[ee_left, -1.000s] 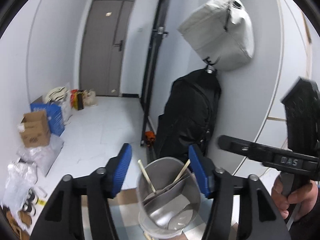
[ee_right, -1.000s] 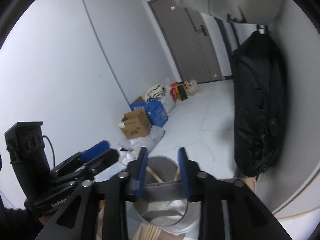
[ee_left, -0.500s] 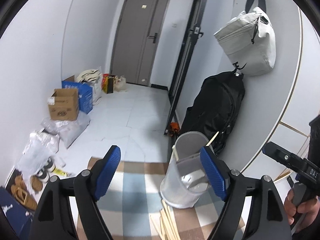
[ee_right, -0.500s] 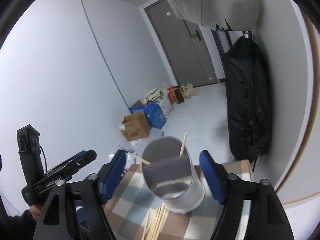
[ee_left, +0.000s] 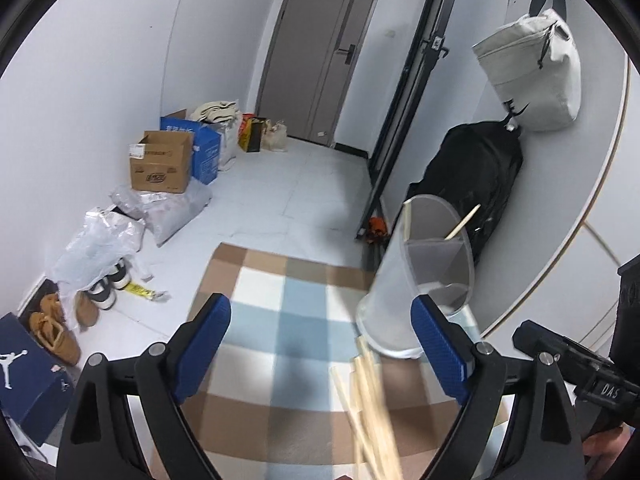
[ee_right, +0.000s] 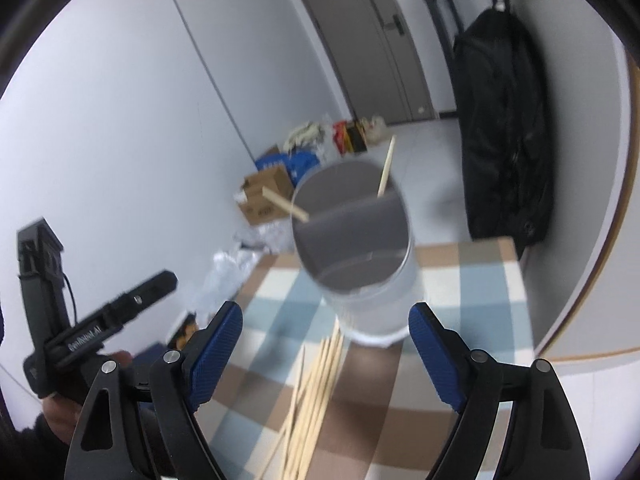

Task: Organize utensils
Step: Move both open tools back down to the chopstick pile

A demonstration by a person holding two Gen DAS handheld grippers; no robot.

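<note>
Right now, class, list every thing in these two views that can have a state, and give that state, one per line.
Translucent grey cylindrical utensil holder: upright on the checked cloth, two sticks inside.
Loose pale wooden chopsticks: lying on the checked cloth, beside the holder's base.
Left claw: jaws opening, nothing between them.
Right claw: jaws opening, holding nothing.
Grey door: closed.
Brown cardboard box: flaps open.

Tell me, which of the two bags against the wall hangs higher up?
The pale grey bag. It hangs above the black backpack, whose top sits just beneath its bottom edge.
</note>
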